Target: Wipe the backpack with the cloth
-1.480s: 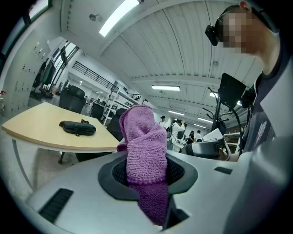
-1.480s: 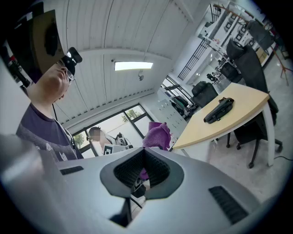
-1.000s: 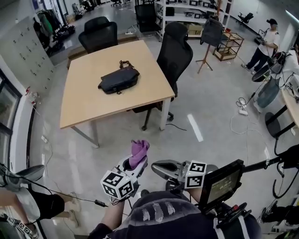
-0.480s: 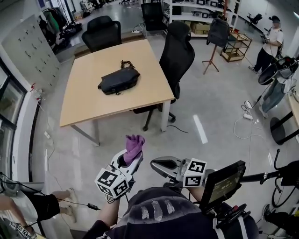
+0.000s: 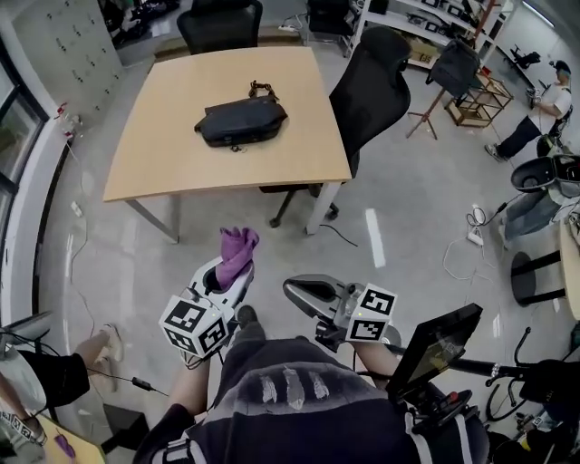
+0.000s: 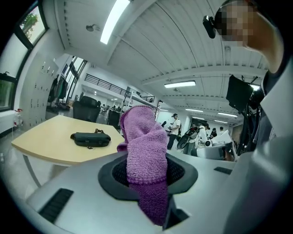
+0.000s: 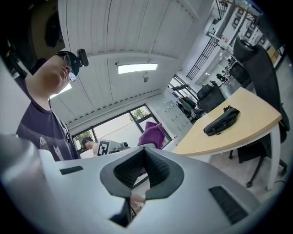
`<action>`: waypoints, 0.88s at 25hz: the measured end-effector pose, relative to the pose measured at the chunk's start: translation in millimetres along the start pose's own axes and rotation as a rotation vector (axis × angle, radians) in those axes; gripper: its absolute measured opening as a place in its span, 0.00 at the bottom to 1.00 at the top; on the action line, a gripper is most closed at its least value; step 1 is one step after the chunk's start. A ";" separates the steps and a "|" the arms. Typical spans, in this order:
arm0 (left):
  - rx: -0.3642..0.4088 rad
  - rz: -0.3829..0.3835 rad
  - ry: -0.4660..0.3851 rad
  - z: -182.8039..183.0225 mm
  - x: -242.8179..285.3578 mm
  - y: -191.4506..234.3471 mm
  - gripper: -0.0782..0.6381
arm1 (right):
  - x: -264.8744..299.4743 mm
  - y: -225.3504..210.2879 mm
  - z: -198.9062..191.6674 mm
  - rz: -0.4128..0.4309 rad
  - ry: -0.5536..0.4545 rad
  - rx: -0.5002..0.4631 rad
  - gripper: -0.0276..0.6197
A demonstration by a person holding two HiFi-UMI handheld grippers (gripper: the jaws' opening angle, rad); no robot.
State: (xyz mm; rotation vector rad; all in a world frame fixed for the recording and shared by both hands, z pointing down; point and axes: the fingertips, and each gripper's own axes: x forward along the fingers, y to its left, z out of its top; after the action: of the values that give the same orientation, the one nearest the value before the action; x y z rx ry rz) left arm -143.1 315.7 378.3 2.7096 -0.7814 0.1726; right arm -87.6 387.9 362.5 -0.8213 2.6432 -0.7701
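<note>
Purple cloth (image 5: 237, 246) is pinched in my L tongs (image 5: 227, 272). The jaws are closed on its lower part and the rest is bunched up, sticking out past the tips. R tongs (image 5: 304, 292) have their jaws together w/ nothing between them. They sit just beside the L pair, both over bare floor (image 5: 408, 227) in front of my torso. Black backpack (image 5: 240, 122) lies flat on the light wood counter (image 5: 163, 163), approx mid-top, its strap end toward the far edge. It's well apart from both tongs, so no contact btw cloth & backpack. One black office chair (image 5: 379, 91) stands at the counter's right side, and another (image 5: 217, 20) at the far edge.
</note>
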 end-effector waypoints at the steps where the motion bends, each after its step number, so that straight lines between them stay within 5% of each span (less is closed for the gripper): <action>1: -0.008 0.004 -0.001 2.3 1.4 11.9 0.28 | 10.9 -5.0 2.5 -0.006 0.007 -0.006 0.05; 11: -0.074 -0.004 0.054 14.8 10.9 136.7 0.28 | 125.6 -48.7 13.5 -0.052 0.087 0.003 0.05; 17: -0.079 -0.039 0.024 32.6 50.5 162.0 0.28 | 141.7 -91.9 37.7 -0.057 0.078 0.012 0.05; 22: -0.035 0.025 0.070 53.4 113.9 190.5 0.28 | 139.3 -140.6 80.1 -0.010 0.060 -0.014 0.05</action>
State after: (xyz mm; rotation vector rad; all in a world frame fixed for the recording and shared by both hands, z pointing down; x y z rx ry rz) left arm -147.6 88.7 401.3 2.6466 -0.7908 0.2562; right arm -105.3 175.2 362.4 -0.8285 2.7023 -0.7917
